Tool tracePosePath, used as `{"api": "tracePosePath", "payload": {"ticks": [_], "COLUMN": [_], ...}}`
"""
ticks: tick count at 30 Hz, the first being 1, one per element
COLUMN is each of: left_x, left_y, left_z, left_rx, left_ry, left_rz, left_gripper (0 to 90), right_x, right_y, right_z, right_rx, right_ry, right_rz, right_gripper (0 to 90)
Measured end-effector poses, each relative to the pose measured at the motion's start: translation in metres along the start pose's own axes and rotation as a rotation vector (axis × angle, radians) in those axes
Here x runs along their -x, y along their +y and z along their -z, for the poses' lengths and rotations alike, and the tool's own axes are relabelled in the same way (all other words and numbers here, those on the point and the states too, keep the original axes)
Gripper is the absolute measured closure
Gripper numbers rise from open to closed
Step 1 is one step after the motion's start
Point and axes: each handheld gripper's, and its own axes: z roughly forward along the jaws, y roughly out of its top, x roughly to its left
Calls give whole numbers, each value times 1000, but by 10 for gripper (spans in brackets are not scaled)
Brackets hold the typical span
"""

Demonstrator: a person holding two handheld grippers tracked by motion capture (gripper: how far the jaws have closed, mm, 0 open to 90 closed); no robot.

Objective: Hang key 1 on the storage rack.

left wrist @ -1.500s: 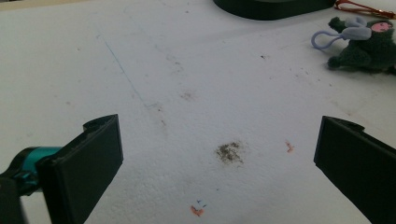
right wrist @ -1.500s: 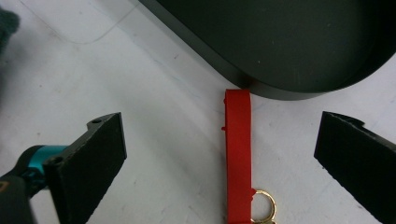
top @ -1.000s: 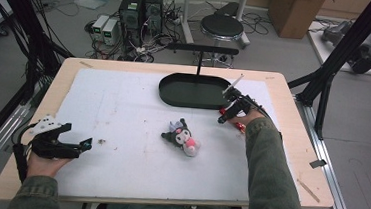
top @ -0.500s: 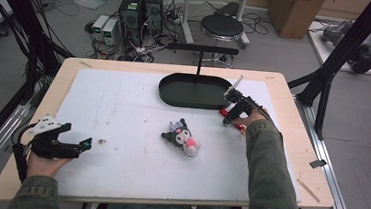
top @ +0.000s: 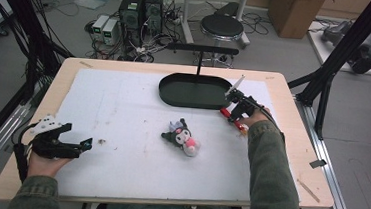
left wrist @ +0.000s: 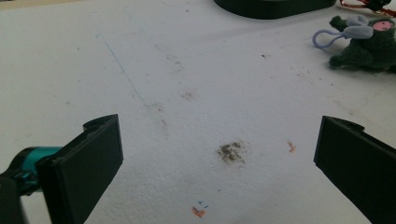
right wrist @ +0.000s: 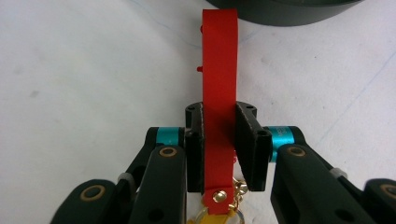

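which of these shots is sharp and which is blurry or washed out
Right gripper view: sharpest, the red strap between the right tongs is crisp, the white sheet evenly lit. Left gripper view: the sheet glares near white toward the top, the plush toy is a little soft, the left tongs dark and soft-edged. High view: soft overall, the black tray lacking fine detail.
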Motion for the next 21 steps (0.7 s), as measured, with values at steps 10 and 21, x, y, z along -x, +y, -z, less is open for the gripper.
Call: {"api": "tracePosePath", "payload": {"ticks": [10, 21], "left_x": [-1, -2], "left_y": [0, 1], "left_z": [-1, -1], "left_rx": [0, 13], "left_ry": [-2, -9], "left_rz": [-3, 4], "left_gripper": [17, 17], "right_x": [4, 14], "right_y": [-12, -27], "right_z": [31, 61], "right_rx": [125, 262], "right_ry": [91, 186], "right_rz": [-53, -121], "right_gripper": [748, 747]}}
